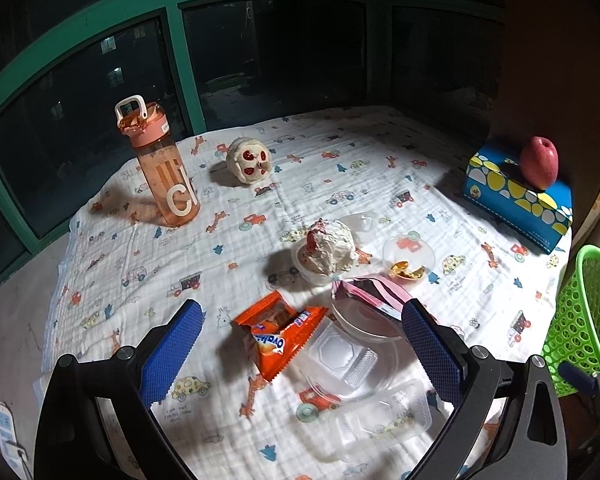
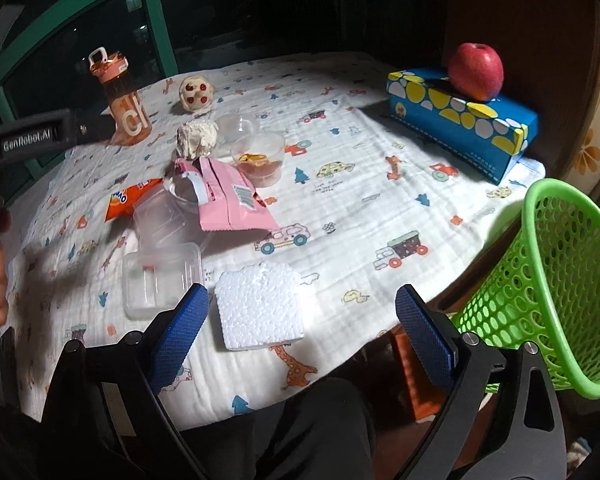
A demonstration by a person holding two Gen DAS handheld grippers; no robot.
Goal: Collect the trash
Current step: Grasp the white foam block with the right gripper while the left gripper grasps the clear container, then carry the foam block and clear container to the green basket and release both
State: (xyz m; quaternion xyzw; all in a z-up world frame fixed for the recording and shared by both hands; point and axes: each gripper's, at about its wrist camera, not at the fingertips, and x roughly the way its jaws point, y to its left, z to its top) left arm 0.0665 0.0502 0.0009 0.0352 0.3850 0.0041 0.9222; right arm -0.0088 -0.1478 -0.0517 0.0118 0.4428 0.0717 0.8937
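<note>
Reading what print I can: the orange wrapper [image 1: 278,330] ahead of my left tool [image 1: 300,344] carries white letters, upside down and only partly legible to me, and the orange bottle [image 1: 162,164] far ahead on the left shows a big white "C". From the right wrist view, the dark body of the left tool reads "GenRobot.AI".

My left tool stands wide with nothing between its blue pads [image 1: 172,354]. The wrapper lies between them, just beyond the tips, touching a pile of clear plastic trays [image 1: 352,364]. A pink packet [image 1: 374,294] sits off the right pad, and past it a cup holding a crumpled tissue [image 1: 330,248].

My right tool [image 2: 302,330] is also wide and holds nothing. A white foam block [image 2: 258,310] lies on the bench cloth [image 2: 380,184] between its pads, close to the left one. The green mesh basket [image 2: 556,280] hangs off the bench edge to the tool's right. Far ahead on the right, a red apple [image 2: 476,70] rests on a blue tissue box [image 2: 460,120].
</note>
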